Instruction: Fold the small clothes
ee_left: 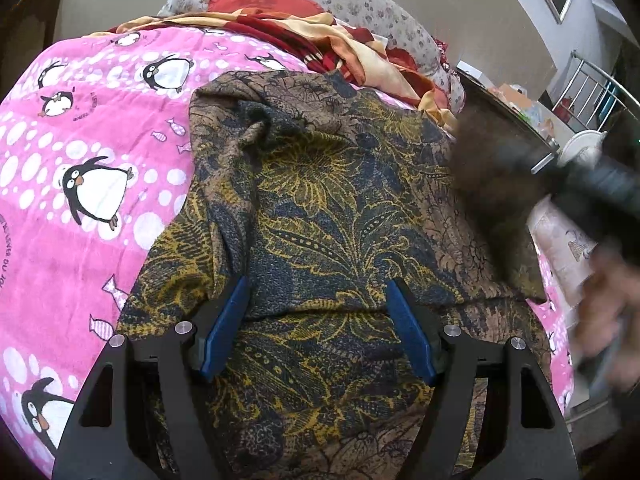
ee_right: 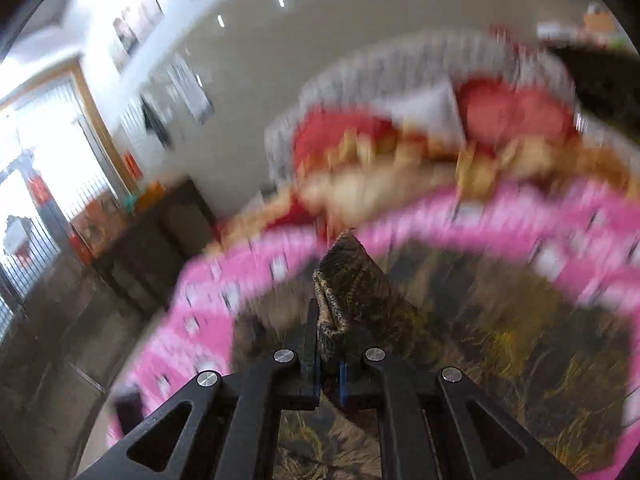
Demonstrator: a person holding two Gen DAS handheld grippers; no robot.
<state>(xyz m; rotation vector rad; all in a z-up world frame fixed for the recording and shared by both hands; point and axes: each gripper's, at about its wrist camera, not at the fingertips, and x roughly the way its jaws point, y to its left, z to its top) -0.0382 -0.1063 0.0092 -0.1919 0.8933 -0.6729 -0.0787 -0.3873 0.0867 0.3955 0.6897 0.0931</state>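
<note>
Bed: a pink penguin blanket (ee_left: 80, 152) lies under the garment; if the left tool dips too far, it could catch the blanket along with the cloth.
Garment: the batik-print garment (ee_left: 320, 208) is spread ahead of and beneath the left tool; a hard pull could drag the whole piece askew.
Left tool (ee_left: 316, 328): jaws wide, holding nothing, so that side is unpinned and can slide.
Right tool (ee_right: 328, 344): clamped narrowly on a bunched corner; the view is blurred, and so small a bite may slip free.
</note>
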